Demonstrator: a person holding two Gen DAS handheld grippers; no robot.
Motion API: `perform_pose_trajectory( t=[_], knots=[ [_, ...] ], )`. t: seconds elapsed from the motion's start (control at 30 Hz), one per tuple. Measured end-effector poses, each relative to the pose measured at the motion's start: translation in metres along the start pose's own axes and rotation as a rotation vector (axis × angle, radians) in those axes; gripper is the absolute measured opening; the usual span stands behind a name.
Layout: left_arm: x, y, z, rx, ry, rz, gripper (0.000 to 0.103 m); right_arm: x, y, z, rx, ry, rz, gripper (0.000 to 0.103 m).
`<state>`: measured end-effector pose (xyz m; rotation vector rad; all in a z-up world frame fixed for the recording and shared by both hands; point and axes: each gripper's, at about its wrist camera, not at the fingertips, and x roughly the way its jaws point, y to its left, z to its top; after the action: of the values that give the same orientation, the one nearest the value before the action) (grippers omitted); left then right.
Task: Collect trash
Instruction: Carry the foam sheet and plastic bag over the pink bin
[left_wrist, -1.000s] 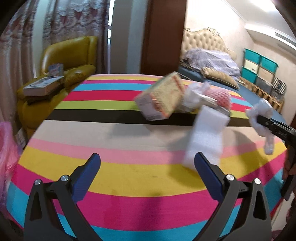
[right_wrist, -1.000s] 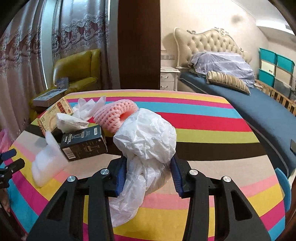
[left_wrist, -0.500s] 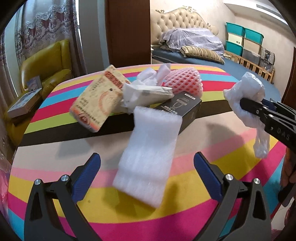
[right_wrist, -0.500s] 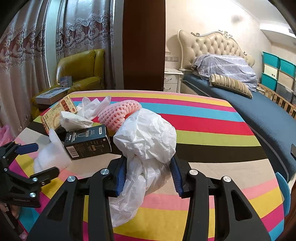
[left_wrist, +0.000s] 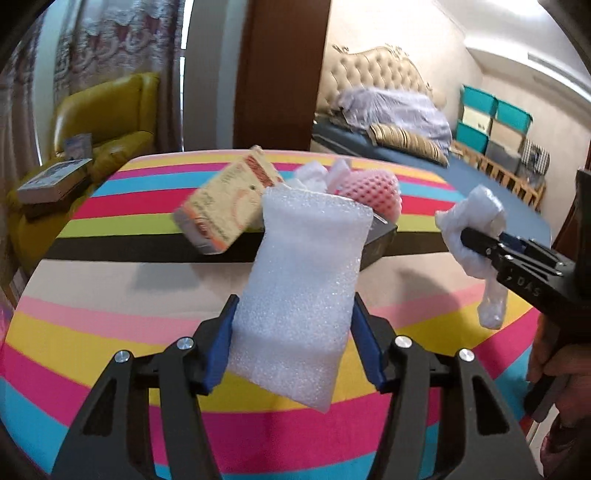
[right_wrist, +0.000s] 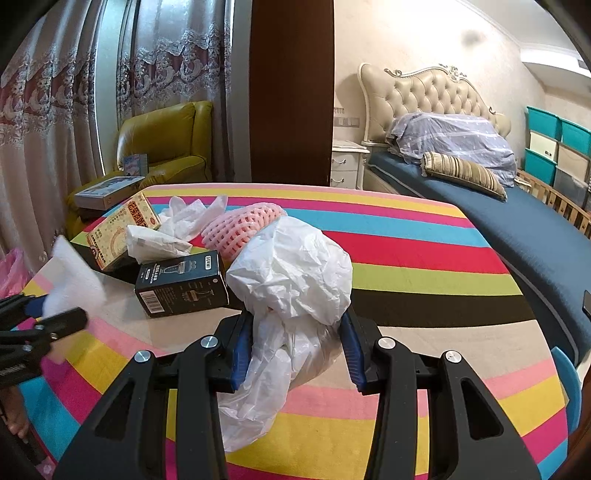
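My left gripper (left_wrist: 291, 339) is shut on a white foam sheet (left_wrist: 303, 288) and holds it over the near part of the striped table (left_wrist: 110, 332). My right gripper (right_wrist: 293, 347) is shut on a crumpled white plastic bag (right_wrist: 291, 280); it also shows in the left wrist view (left_wrist: 476, 236). On the table lie a yellow carton (right_wrist: 122, 229), a black box (right_wrist: 181, 284), a pink foam net (right_wrist: 240, 229) and crumpled white paper (right_wrist: 173, 229).
A yellow armchair (right_wrist: 166, 144) with boxes on it stands behind the table at the left. A bed (right_wrist: 498, 206) with a pillow runs along the right, teal storage bins (right_wrist: 554, 147) beyond it. A pink bag (right_wrist: 13, 269) hangs off the table's left.
My left gripper has moved forward around the foam sheet and closed on it. The right gripper has kept its hold on the plastic bag and barely moved.
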<state>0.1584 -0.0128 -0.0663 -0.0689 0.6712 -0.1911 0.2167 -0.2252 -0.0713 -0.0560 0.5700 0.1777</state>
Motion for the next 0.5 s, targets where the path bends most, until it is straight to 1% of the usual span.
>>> perform_pose_trajectory(
  t=[0.23, 0.4, 0.5],
  knots=[
    [-0.024, 0.018, -0.015, -0.038, -0.034, 0.044, 0.057, 0.003, 0.003, 0.001, -0.017, 0.011, 0.004, 0.041],
    [-0.031, 0.024, -0.016, -0.047, -0.051, 0.062, 0.057, 0.009, 0.011, 0.002, -0.058, 0.045, 0.046, 0.041],
    [-0.043, 0.029, -0.018, -0.063, -0.072, 0.061, 0.057, 0.004, 0.022, 0.000, -0.099, 0.028, 0.050, 0.041]
  ],
)
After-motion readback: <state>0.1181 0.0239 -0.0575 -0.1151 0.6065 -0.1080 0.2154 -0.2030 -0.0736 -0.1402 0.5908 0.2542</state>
